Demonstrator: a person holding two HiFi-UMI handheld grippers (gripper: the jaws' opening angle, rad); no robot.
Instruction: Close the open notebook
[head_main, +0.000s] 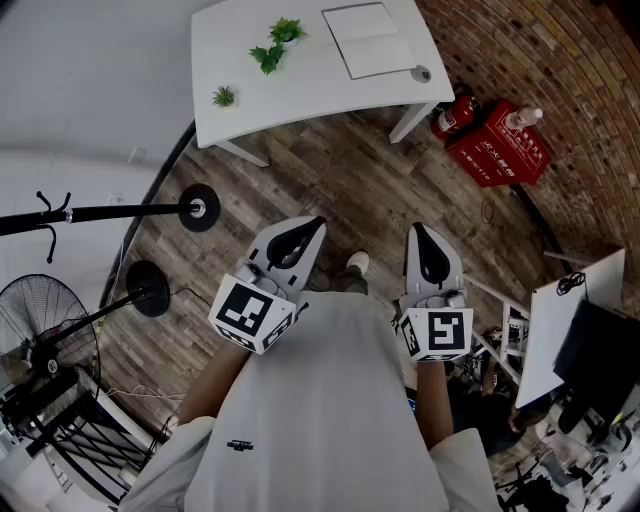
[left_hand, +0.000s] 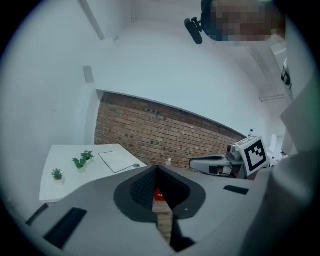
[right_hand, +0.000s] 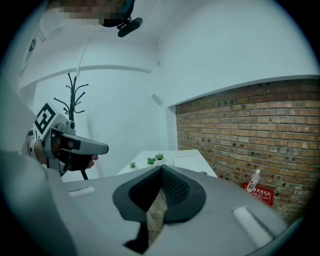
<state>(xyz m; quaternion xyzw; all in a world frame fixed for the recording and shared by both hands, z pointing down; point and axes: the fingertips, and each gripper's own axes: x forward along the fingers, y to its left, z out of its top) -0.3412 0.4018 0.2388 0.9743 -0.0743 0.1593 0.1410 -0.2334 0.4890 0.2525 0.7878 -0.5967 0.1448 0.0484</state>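
The open notebook (head_main: 369, 38) lies flat on the far right part of the white table (head_main: 300, 95), its pale pages up; it also shows as a small sheet in the left gripper view (left_hand: 117, 160) and the right gripper view (right_hand: 184, 160). Both grippers hang close to the person's body, over the wooden floor and well short of the table. My left gripper (head_main: 314, 224) is shut with nothing in it, its jaws meeting at the tip (left_hand: 157, 168). My right gripper (head_main: 416, 231) is likewise shut and empty (right_hand: 161, 168).
Three small green plants (head_main: 268, 55) and a small round grey object (head_main: 421, 73) sit on the table. A red box (head_main: 497, 145) and a fire extinguisher (head_main: 452, 118) stand by the brick wall. Round stand bases (head_main: 199, 207), a fan (head_main: 40, 330) and a white board (head_main: 560, 320) flank the person.
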